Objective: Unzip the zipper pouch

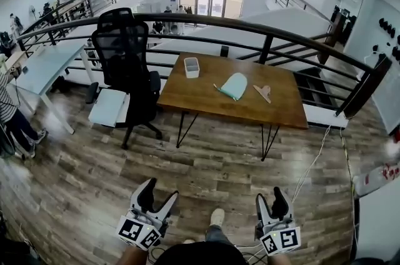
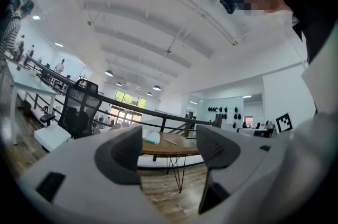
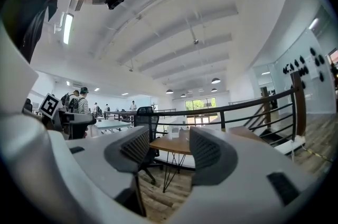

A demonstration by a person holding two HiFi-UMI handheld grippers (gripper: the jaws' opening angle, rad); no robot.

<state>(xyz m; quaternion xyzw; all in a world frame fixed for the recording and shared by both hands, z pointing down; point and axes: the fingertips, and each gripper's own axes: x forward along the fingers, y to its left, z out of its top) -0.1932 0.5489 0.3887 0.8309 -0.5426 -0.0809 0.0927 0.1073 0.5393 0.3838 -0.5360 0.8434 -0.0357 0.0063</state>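
The pouch (image 1: 235, 86) is pale mint on a warm brown wood-grain desk (image 1: 281, 109). At its three o'clock lies a tan piece (image 1: 263, 92), and at ten o'clock a whitish box (image 1: 192, 67). The chair (image 1: 125, 57) is black and the floor (image 1: 206, 164) is grey-brown planks. The left gripper (image 1: 159, 192) and right gripper (image 1: 270, 198) are white, with black jaws and black-and-white square markers.

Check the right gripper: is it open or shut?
Open. The right gripper has its jaws apart in its own view, nothing between them but the far-off wooden table and floor.
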